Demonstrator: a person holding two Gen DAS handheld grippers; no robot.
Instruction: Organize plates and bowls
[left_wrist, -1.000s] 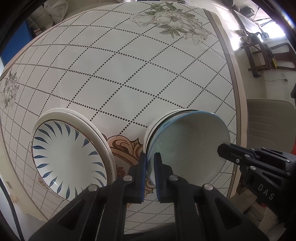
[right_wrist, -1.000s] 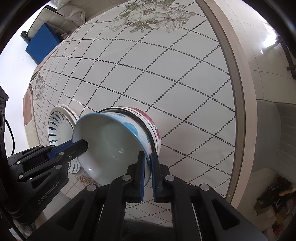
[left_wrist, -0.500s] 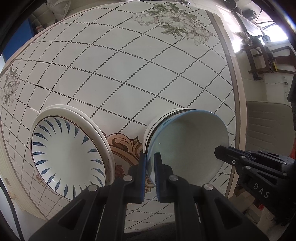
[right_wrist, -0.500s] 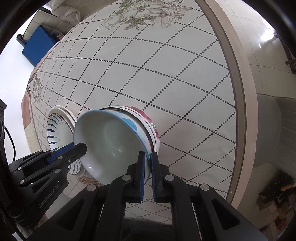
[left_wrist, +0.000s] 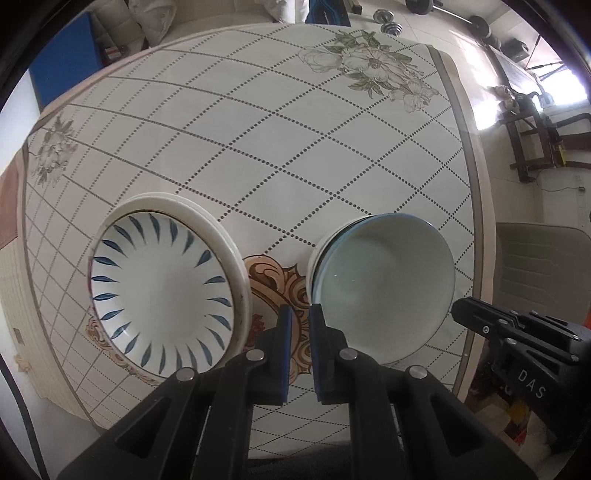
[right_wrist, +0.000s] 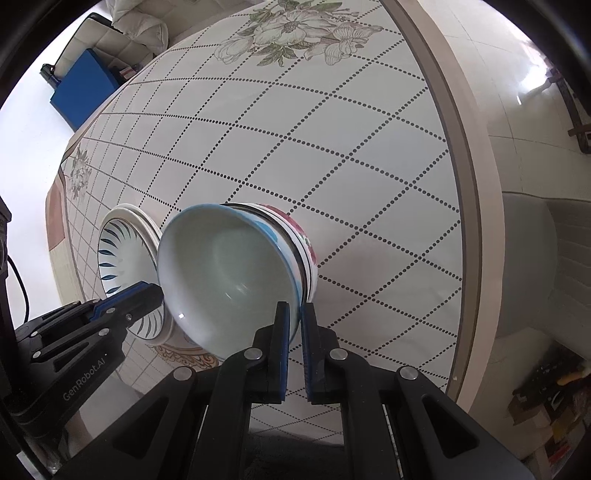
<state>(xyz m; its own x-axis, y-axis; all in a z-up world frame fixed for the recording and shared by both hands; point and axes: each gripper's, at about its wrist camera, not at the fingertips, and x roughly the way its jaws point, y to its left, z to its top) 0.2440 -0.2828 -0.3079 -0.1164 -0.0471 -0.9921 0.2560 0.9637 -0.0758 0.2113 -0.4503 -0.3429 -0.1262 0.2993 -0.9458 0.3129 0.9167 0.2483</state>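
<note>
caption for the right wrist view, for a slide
Right gripper pinches the rim of the top bowl on a bowl stack, beside stacked plates on the tiled table.

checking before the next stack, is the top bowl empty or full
Empty: the top bowl shows only bare pale glaze inside, in both wrist views, nested on the bowl stack.

The table (left_wrist: 258, 155) is white, crossed by dotted diamond lines, with grey-green flower prints and an orange-brown scroll ornament (left_wrist: 275, 273). Left of that ornament, the plate (left_wrist: 162, 291) is white with blue leaf strokes. Right of it, the bowl (right_wrist: 229, 273) is pale inside, blue and pink outside.
</note>
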